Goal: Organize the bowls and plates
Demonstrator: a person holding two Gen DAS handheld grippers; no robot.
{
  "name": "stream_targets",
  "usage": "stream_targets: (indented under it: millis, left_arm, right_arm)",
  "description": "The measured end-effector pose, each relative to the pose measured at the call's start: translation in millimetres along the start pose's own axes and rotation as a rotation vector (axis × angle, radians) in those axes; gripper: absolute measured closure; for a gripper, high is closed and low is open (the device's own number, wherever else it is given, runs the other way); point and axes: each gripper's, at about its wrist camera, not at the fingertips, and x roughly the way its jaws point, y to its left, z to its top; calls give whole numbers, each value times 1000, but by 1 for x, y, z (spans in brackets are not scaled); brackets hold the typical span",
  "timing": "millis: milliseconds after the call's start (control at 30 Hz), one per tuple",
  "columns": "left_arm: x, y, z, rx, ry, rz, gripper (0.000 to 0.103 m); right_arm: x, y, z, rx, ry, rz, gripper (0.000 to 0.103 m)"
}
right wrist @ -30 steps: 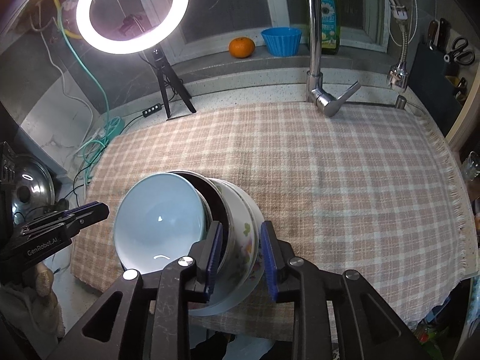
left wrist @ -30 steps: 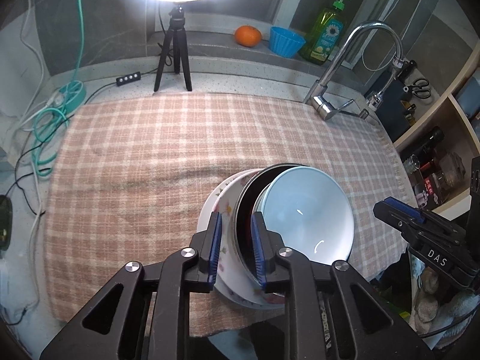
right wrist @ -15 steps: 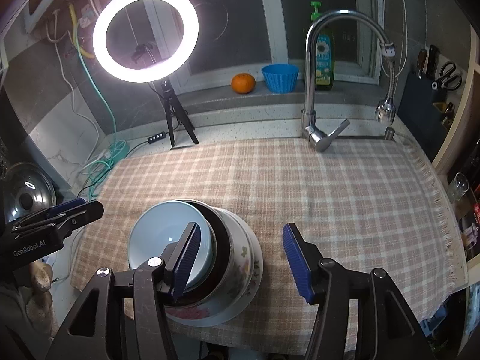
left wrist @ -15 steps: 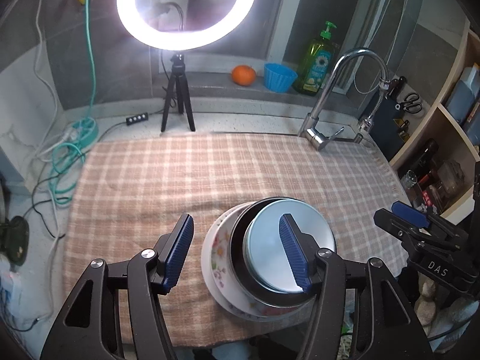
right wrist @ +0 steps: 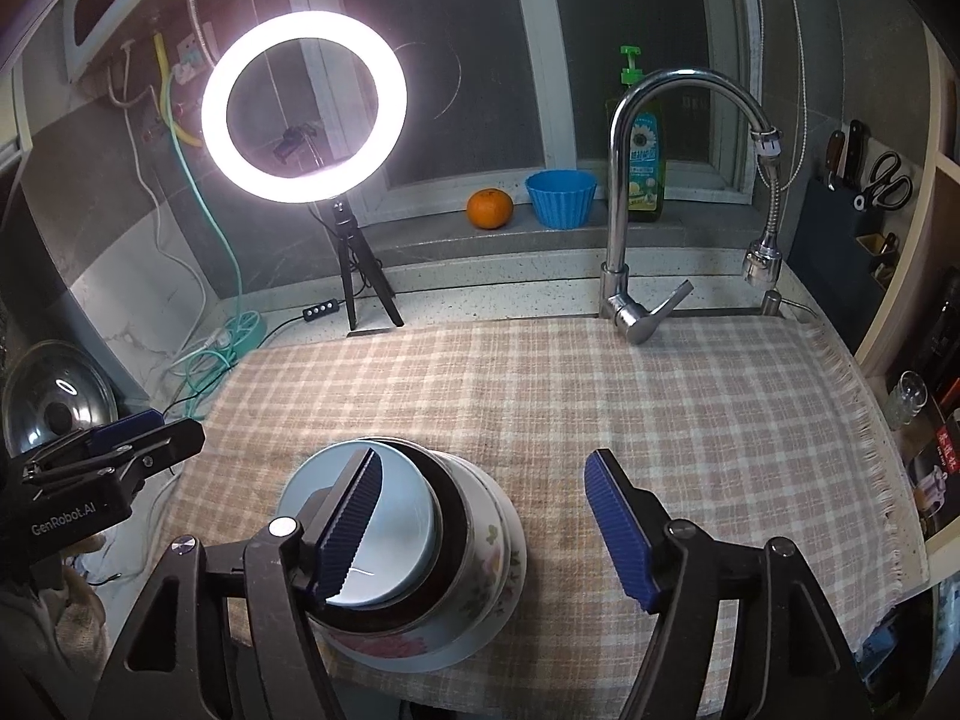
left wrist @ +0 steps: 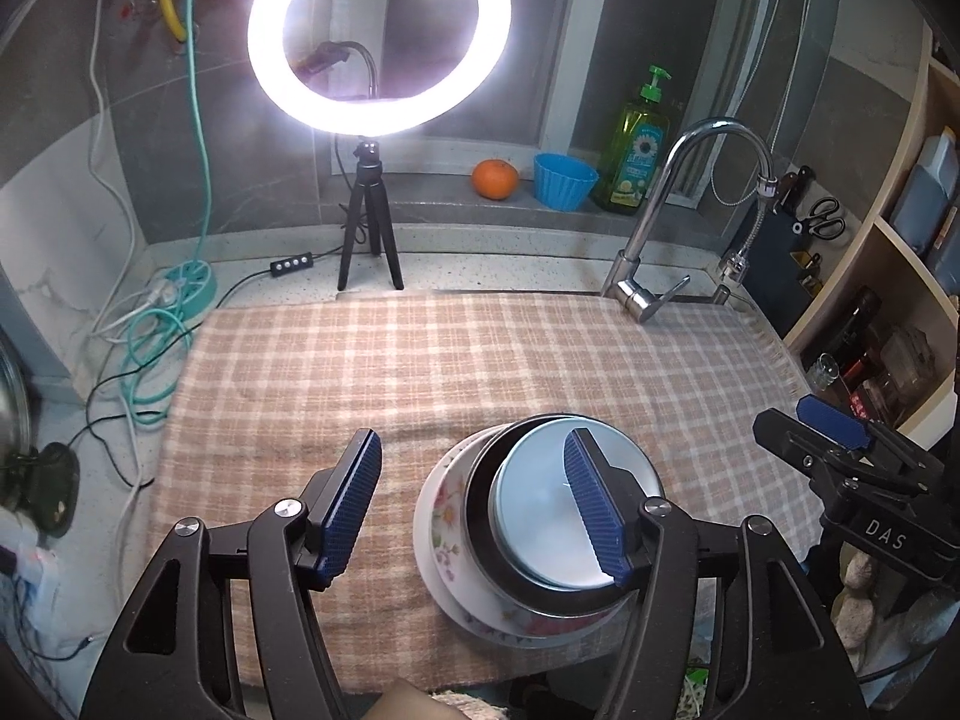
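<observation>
A pale blue bowl [left wrist: 540, 516] [right wrist: 396, 516] sits nested in a dark bowl [left wrist: 478, 510] [right wrist: 451, 531], which sits in a white floral bowl [left wrist: 443, 525] [right wrist: 489, 540]. The stack stands near the front edge of the checked cloth [left wrist: 480, 360] [right wrist: 600, 396]. My left gripper [left wrist: 474, 441] hovers over the stack's left side, jaws opening, pads touching nothing. My right gripper [right wrist: 486, 457] hovers over its right side, jaws also opening and empty. Each gripper shows at the edge of the other's view: the right gripper [left wrist: 834, 426] and the left gripper [right wrist: 114, 450].
A ring light on a tripod [left wrist: 369, 228] and a faucet [left wrist: 648, 276] stand behind the cloth. An orange [left wrist: 495, 178], a blue cup [left wrist: 564, 180] and a soap bottle [left wrist: 639, 150] line the sill. Cables [left wrist: 156, 324] lie left; shelves [left wrist: 888, 324] stand right.
Both grippers were shut on the stack's rims a second ago. They have let go, opened wide and risen, and the stack now rests level on the cloth.
</observation>
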Motion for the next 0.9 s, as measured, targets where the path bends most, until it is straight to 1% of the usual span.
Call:
stream_targets:
  millis: [567,900]
  left_arm:
    - [-5,-4,-3,10,3,-5,39]
    - [-5,-7,-3,17,7,-14,39]
  right_arm:
    - [1,3,-3,1,10,15,35]
    - [0,-1,-5,3,14,10,35]
